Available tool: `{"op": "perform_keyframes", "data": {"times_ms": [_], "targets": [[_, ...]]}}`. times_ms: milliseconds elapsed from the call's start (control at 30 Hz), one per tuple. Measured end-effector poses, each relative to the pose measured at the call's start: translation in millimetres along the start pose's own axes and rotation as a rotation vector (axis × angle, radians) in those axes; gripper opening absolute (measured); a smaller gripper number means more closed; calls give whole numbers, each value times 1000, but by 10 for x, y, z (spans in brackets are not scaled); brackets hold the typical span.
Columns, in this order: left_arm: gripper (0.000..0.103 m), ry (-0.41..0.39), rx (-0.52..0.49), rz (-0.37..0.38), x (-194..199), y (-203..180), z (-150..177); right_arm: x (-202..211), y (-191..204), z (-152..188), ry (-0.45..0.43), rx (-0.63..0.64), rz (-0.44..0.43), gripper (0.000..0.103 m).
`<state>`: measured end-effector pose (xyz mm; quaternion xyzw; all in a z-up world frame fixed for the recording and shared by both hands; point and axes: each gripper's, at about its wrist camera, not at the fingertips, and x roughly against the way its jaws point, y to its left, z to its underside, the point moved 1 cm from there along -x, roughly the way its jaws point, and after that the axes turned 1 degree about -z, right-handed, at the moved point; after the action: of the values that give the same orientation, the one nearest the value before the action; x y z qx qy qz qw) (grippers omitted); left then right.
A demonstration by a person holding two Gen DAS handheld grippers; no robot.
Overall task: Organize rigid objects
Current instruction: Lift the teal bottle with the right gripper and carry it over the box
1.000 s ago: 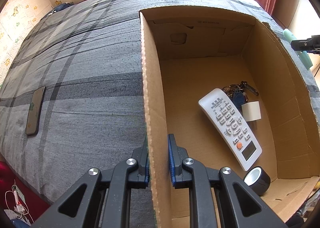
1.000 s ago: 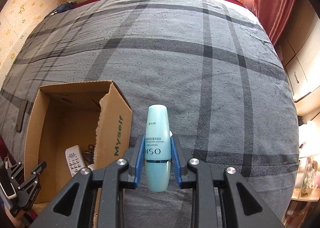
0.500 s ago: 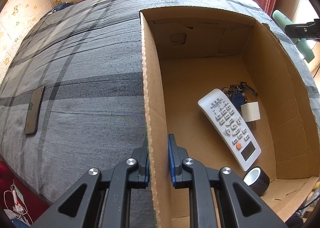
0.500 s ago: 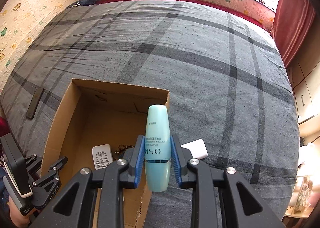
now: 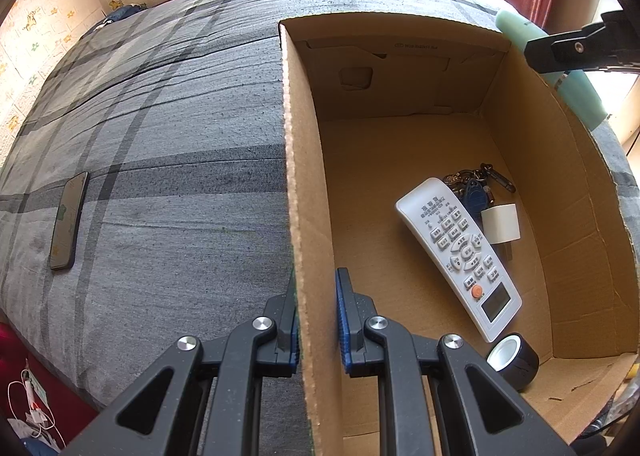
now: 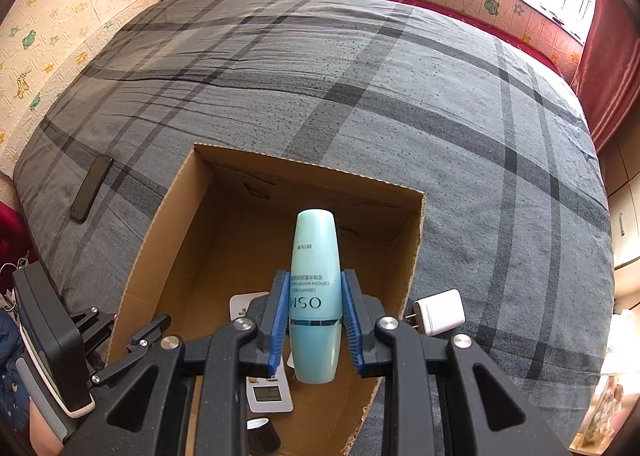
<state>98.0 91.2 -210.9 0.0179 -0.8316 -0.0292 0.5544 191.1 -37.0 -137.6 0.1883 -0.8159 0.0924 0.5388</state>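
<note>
Bottle [image 6: 315, 296], clamped in the right gripper [image 6: 315, 330], has swung over the box [image 5: 308, 216]; left gripper [image 5: 318, 316] pinches its wall; release comes next.

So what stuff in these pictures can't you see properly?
- Remote control: right wrist view, mostly hidden behind the right gripper and its bottle.
- Bottle: left wrist view, partly covered by the right gripper's black finger.
- Keys: left wrist view, tucked under the remote control and a white block.
</note>
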Motion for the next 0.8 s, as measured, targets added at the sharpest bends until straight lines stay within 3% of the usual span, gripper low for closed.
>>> {"op": "perform_keyframes", "data": {"times_ms": [333,533,800], "targets": [[17,0,0,1,0,-10,4,-380,186,5,60,14,17,27],[17,0,-1,0,2,-9,8,-640,167,0,95,11,67,27],[17,1,-5,-3,9,-6,10,-938,128,13,145,-11,70,27]]}}
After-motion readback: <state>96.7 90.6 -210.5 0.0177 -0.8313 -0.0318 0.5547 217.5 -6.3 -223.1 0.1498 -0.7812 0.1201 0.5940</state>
